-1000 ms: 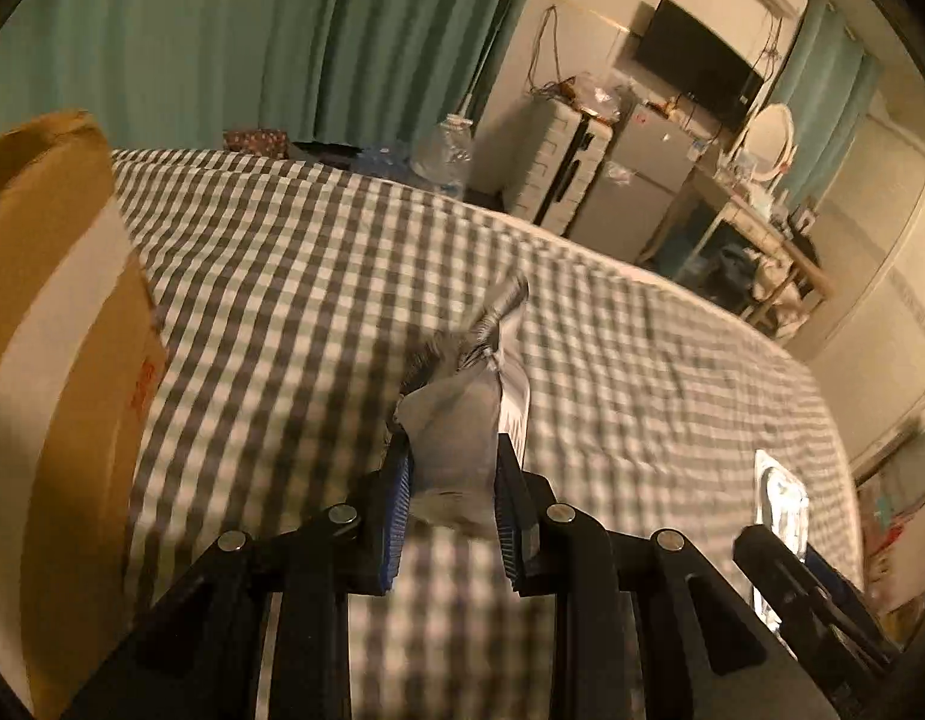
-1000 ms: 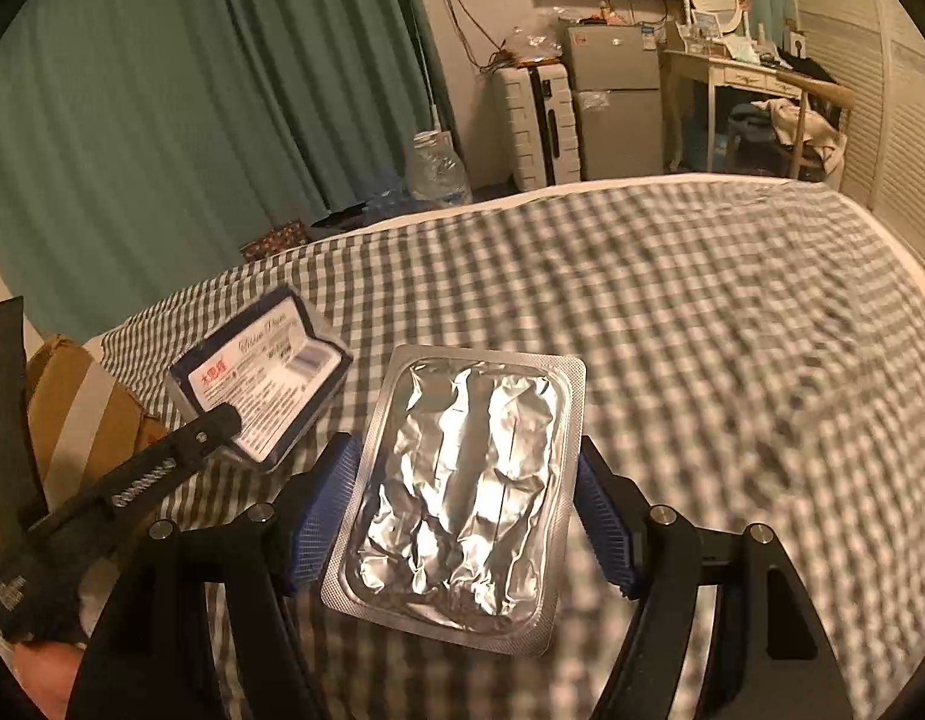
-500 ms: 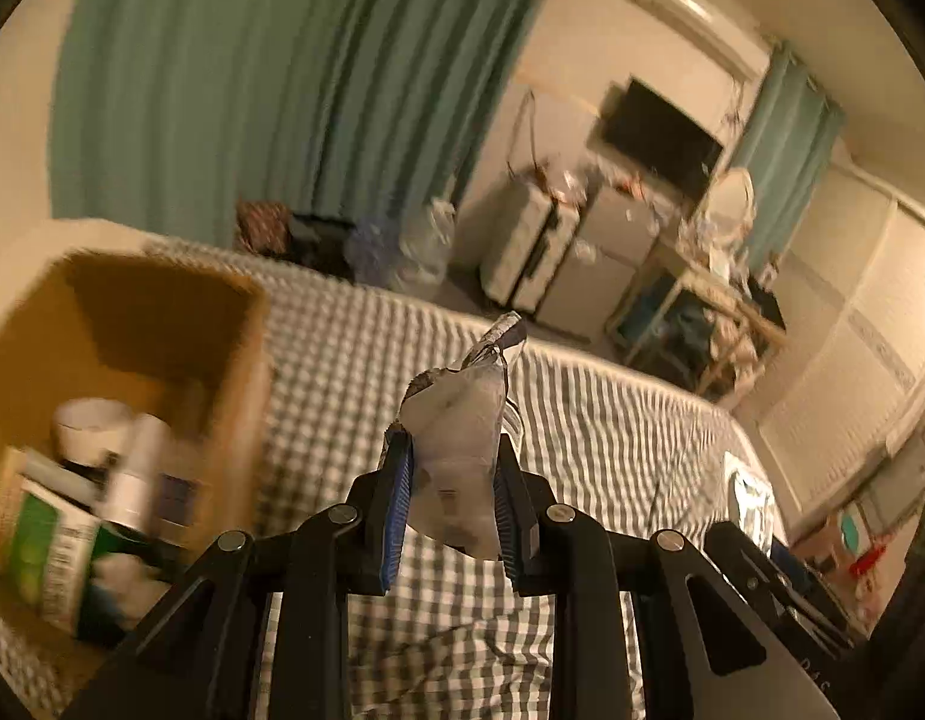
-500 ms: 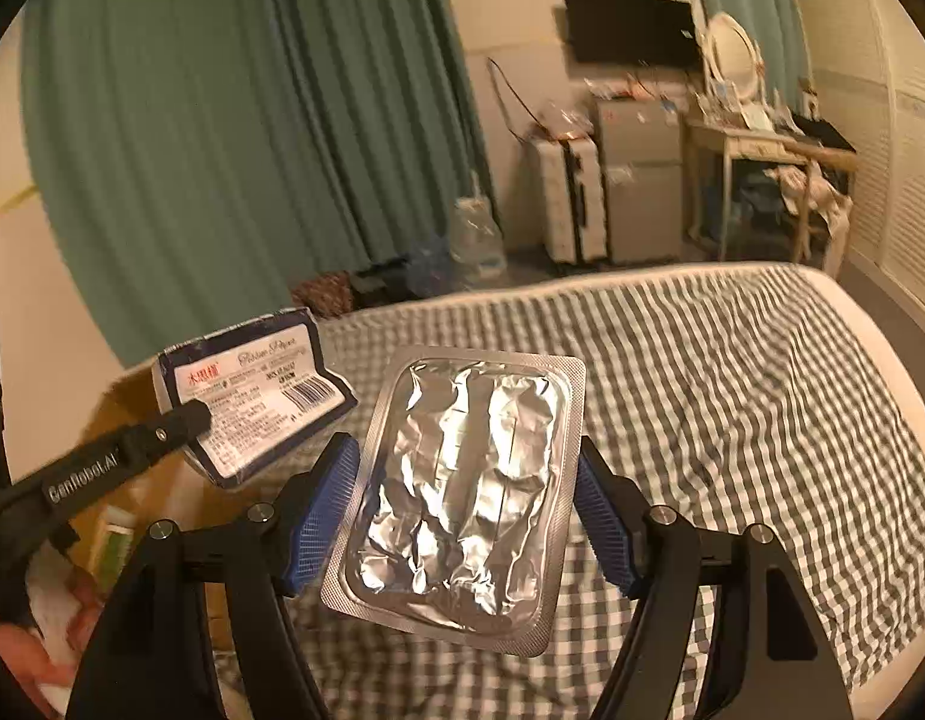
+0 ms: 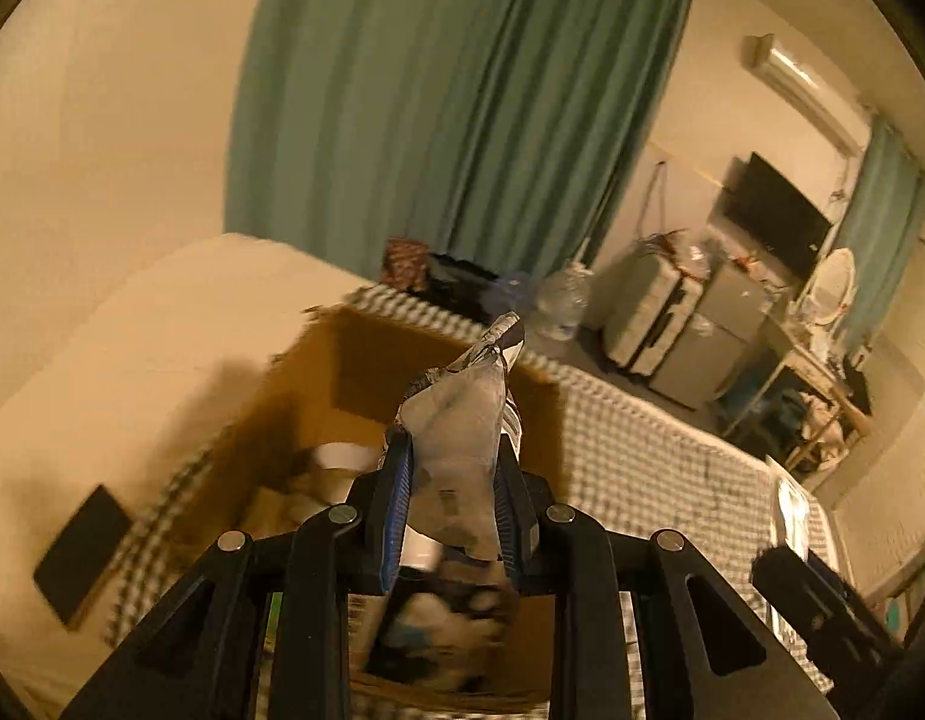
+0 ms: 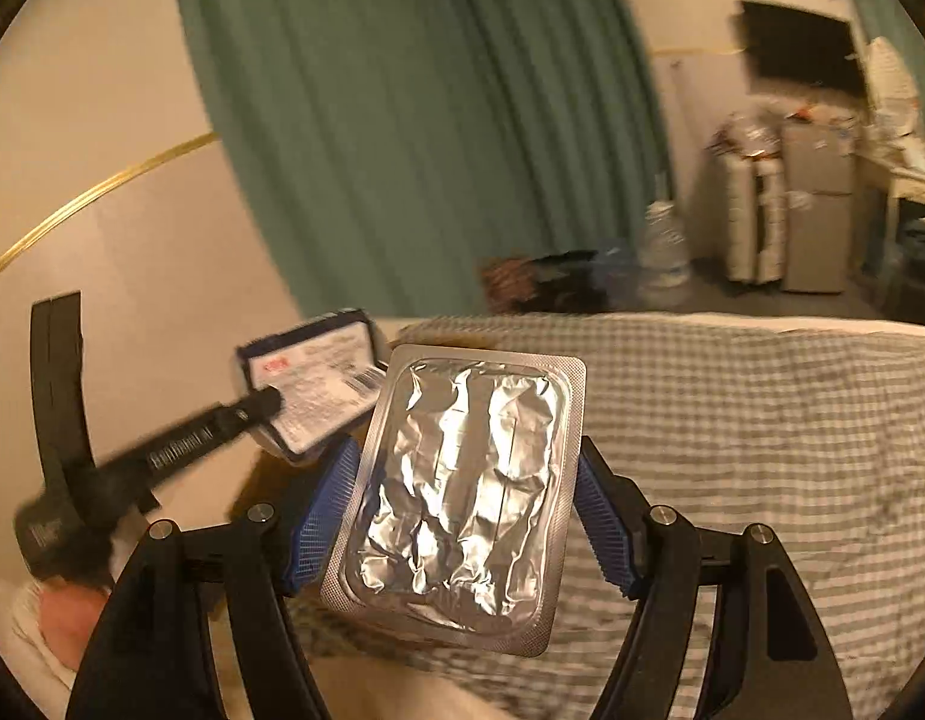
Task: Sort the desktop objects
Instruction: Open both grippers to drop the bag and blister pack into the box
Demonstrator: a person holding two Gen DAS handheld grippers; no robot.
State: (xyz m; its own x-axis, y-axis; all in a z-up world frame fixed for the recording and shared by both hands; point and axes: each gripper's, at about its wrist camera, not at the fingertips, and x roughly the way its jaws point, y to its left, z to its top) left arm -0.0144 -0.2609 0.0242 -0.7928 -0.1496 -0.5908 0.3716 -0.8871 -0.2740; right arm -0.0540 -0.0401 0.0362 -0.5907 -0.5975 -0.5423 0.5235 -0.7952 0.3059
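**Pouch carried over the box, blister pack held ready**

Left wrist view: the left gripper (image 5: 453,495) is closed on a small pouch (image 5: 459,450), pinched between its jaws. A second ago only checked bed (image 5: 672,456) lay beneath it; now the open box (image 5: 318,372), already holding several items, is directly below. A release here would likely drop the pouch inside.

Right wrist view: the right gripper (image 6: 462,516) is spread wide around a foil blister pack (image 6: 462,498), gripped by its edges as before. It has been raised off the bed, its turn judged next.
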